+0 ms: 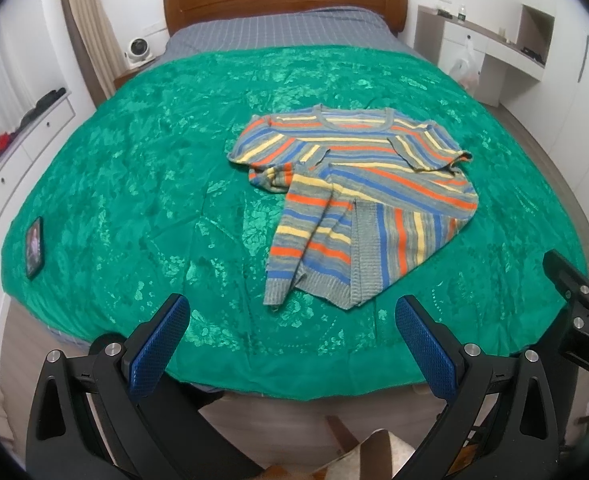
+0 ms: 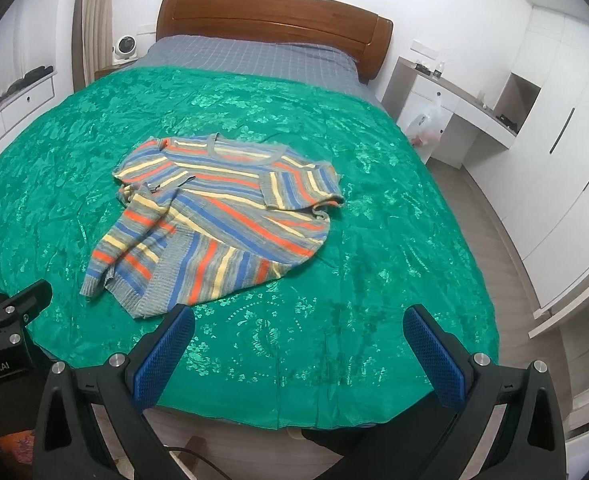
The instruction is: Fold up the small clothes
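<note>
A small striped sweater point(image 1: 358, 196) in grey, blue, orange and yellow lies on the green bedspread point(image 1: 134, 184), collar toward the headboard, one sleeve folded across its front and the hem turned up at an angle. In the right wrist view the same sweater point(image 2: 222, 216) lies left of centre. My left gripper point(image 1: 292, 312) is open above the bed's near edge, just short of the hem, holding nothing. My right gripper point(image 2: 300, 320) is also open and empty, to the right of the sweater's hem. The body of the right gripper point(image 1: 574, 300) shows at the right edge of the left wrist view.
A dark phone point(image 1: 34, 248) lies on the bedspread's left side. The wooden headboard point(image 1: 286, 0) and grey checked sheet point(image 1: 286, 32) are at the far end. White drawers point(image 1: 22, 136) line the left wall; a desk point(image 2: 454, 100) and wardrobe point(image 2: 566, 152) stand at the right.
</note>
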Available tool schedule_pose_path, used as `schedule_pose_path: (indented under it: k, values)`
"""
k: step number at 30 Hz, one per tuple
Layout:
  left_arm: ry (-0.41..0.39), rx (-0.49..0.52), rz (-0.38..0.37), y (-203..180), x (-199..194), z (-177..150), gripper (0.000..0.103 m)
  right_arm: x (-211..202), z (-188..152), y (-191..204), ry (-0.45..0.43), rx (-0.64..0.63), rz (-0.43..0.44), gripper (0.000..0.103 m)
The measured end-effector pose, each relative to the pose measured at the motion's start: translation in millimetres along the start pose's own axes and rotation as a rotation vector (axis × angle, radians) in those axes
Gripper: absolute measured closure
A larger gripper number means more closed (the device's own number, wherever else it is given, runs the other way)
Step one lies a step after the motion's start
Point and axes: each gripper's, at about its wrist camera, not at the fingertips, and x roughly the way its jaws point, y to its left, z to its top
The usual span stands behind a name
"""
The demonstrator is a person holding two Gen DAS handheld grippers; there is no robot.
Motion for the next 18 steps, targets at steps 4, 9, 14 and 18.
schedule_pose_path:
  k: [4, 9, 14, 18]
  values:
    - [0.005, -0.007, -0.002, 0.1, -0.3, -0.3, 0.0, 0.6, 0.0, -2.7, 0.004, 0.01, 0.006, 0.0]
    - [0.003, -0.008, -0.005, -0.5, -0.6, 0.1, 0.0, 2.4, -0.4, -5.2, 0.013, 0.021, 0.008, 0.0]
    - [0.006, -0.01, -0.006, -0.6, -1.4, 0.2, 0.0, 2.6, -0.6, -5.5, 0.013, 0.019, 0.004, 0.0]
    - [0.006, -0.01, -0.005, -0.5, -1.2, 0.4, 0.0, 2.1, -0.7, -6.2, 0.017, 0.02, 0.002, 0.0]
